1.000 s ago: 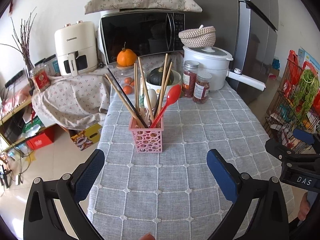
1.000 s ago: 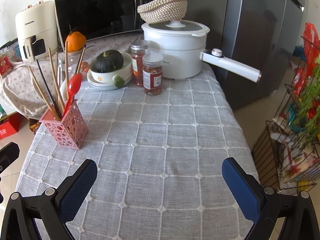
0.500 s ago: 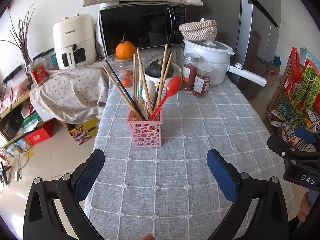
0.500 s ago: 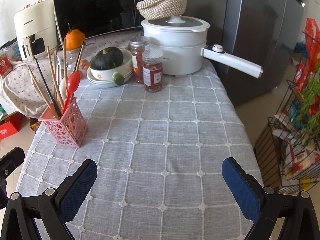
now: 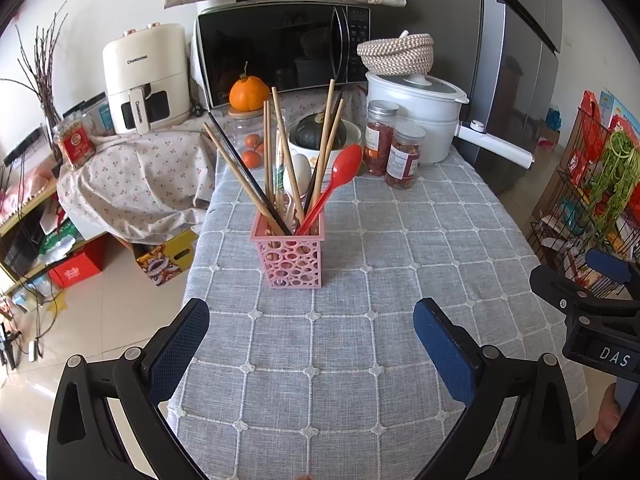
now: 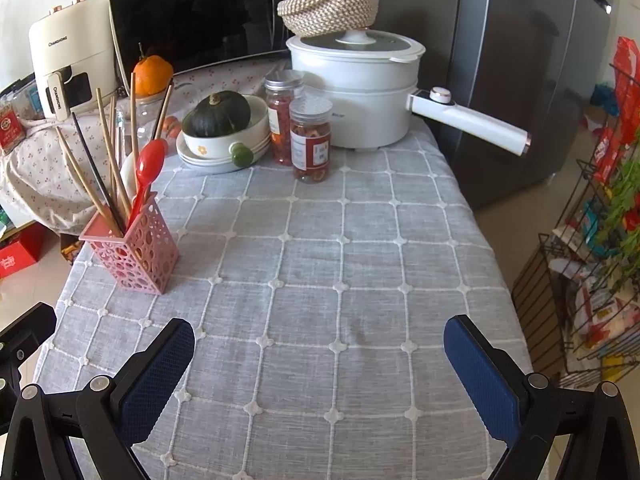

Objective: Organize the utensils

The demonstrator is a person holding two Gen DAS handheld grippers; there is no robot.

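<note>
**Both grippers back away from a filled holder**

A kitchen table under a grey checked tablecloth runs toward a black microwave oven and a tall grey fridge. Going left to right in the left wrist view: the cream air fryer sits on a flowered cloth, then the pink perforated plastic utensil holder stands upright near the table's left edge, well apart from both grippers. It carries the wooden chopsticks, a dark chopstick beside them and the red plastic spoon, all leaning outward. Further right stand two red-filled glass jars and the white lidded pot with a long handle.

Compared with a second ago, the holder appears smaller and farther off in both views, with more bare cloth before it; the cameras have drawn back slightly. The left gripper and right gripper both hang with jaws spread wide, holding nothing. No loose utensil shows on the cloth, so the sorting looks essentially finished.
</note>
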